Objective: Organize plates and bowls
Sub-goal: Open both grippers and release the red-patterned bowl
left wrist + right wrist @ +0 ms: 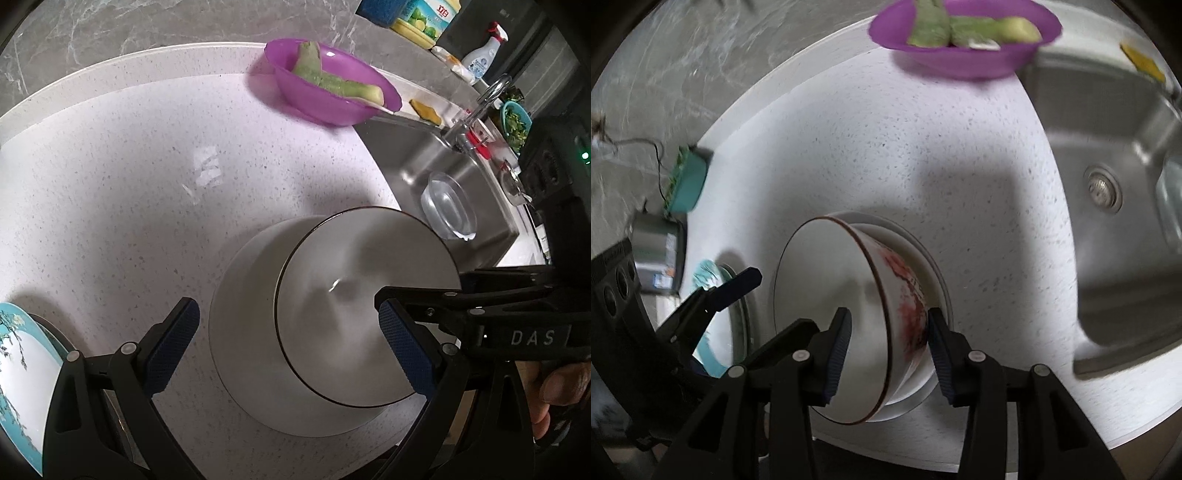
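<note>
Right gripper (pixel 888 336) jaws part-open astride the bowl (pixel 849 314) wall, right pad touching; bowl upright on a plate (pixel 240 350). Left gripper (pixel 288 347) jaws wide apart, empty.

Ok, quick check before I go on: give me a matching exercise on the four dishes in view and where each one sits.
Things:
1. purple bowl
2. glass bowl
3. dark-rimmed bowl
4. floral plate

Places:
A. on the white plate
B. in the sink
C. near left of the counter
D. back of the counter, holding green vegetable pieces

Pairs: 1-D, 2-B, 3-A, 4-C
</note>
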The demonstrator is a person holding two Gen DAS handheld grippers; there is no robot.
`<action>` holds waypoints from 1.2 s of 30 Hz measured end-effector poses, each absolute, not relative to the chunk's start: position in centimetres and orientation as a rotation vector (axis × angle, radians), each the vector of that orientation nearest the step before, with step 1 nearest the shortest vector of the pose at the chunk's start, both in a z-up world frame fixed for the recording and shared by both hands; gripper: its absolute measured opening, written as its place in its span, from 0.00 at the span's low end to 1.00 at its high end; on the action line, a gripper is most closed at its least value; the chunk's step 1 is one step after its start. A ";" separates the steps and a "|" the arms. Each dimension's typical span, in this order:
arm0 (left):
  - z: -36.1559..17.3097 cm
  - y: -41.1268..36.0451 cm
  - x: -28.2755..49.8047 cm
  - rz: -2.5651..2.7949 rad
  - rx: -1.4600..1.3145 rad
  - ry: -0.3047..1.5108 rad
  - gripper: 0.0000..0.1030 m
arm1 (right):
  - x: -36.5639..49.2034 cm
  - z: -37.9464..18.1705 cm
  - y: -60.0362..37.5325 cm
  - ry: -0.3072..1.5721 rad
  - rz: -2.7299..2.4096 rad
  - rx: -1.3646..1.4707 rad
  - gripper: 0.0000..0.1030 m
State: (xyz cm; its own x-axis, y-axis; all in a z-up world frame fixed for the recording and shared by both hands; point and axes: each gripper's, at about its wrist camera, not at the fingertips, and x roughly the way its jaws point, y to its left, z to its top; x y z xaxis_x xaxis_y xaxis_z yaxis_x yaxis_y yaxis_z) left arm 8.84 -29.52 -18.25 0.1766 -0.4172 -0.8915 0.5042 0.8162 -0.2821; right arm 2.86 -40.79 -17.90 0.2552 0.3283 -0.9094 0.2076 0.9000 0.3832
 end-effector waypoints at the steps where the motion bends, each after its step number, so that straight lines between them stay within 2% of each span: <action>1: -18.4 -29.6 8.9 -0.655 0.085 1.233 0.96 | 2.9 -17.8 -40.6 1.327 0.083 0.458 0.44; 5: -19.1 -29.8 8.9 -0.644 0.105 1.253 0.96 | 3.0 -17.6 -40.2 1.341 0.084 0.390 0.45; 6: -19.3 -29.8 8.9 -0.634 0.109 1.258 0.96 | 2.9 -17.5 -40.1 1.342 0.088 0.385 0.51; 9: -19.8 -30.0 9.0 -0.624 0.129 1.266 0.97 | 2.8 -17.5 -40.1 1.339 0.100 0.389 0.52; 14: -20.7 -30.1 9.4 -0.599 0.151 1.294 0.96 | 2.4 -17.2 -41.1 1.307 0.122 0.499 0.62; 26: -22.8 -31.5 10.0 -0.559 0.227 1.338 0.96 | 2.0 -17.4 -43.1 1.292 0.168 0.668 0.65; 36: -24.5 -31.9 10.1 -0.528 0.286 1.363 0.97 | 1.8 -16.9 -43.3 1.309 0.168 0.639 0.71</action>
